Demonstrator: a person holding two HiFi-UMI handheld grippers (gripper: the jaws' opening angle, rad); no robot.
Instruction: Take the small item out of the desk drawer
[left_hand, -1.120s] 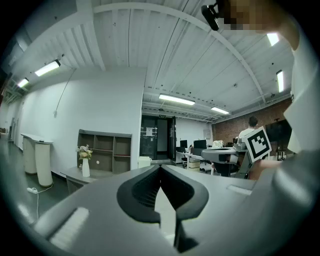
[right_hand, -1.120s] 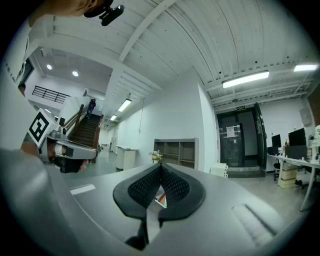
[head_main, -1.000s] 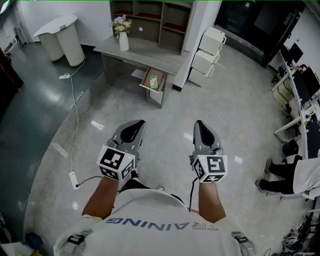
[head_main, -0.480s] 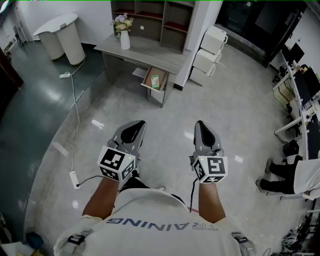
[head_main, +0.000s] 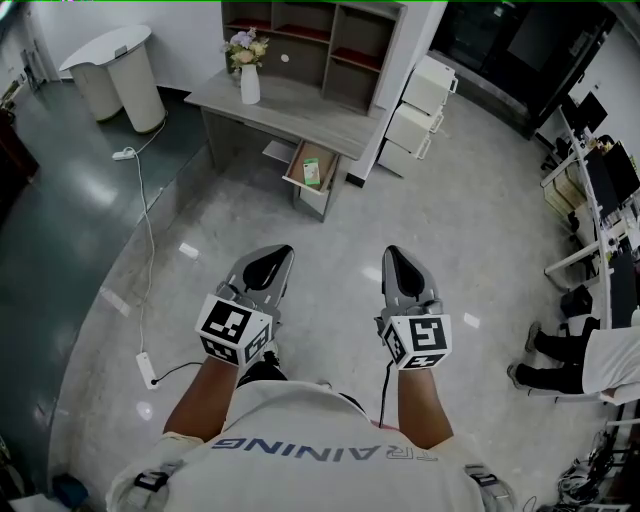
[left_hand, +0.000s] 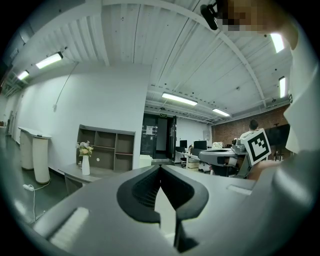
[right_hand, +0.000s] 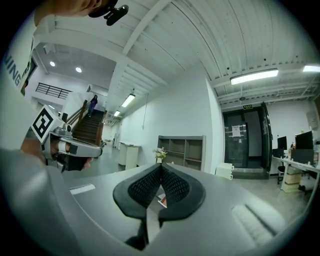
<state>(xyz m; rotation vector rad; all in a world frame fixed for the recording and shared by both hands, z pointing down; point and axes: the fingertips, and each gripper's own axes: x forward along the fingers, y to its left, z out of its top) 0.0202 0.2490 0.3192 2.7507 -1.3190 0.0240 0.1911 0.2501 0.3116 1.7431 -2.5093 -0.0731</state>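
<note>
Two claws show, one in each hand, both held level and side by side. The left claw (head_main: 273, 251) has its jaws together, tips touching, with nothing between them. The right claw (head_main: 393, 252) is likewise closed and empty.

There is one desk (head_main: 290, 108) well ahead of both claws. It has one open drawer (head_main: 297, 183), pulled out toward them. One small item (head_main: 311, 172) lies inside. On the desktop, ahead of the left claw, stands one white vase (head_main: 248, 84) of flowers.

The item is flat, green and white, and lies on the drawer's brown bottom. It sits well apart from the claws, ahead and between their two lines, nearer the left claw's side.

The floor under the claws is pale grey and polished, with bright glare spots. Left of the left claw it turns dark and glossy, and a white cable (head_main: 150, 235) runs across it to a power strip (head_main: 147, 365). Behind the desk is an open shelf unit (head_main: 312, 40). Ahead of the right claw stand stacked white cabinets (head_main: 418, 112). Far right of the right claw, a seated person (head_main: 590, 352) shows near office desks.
</note>
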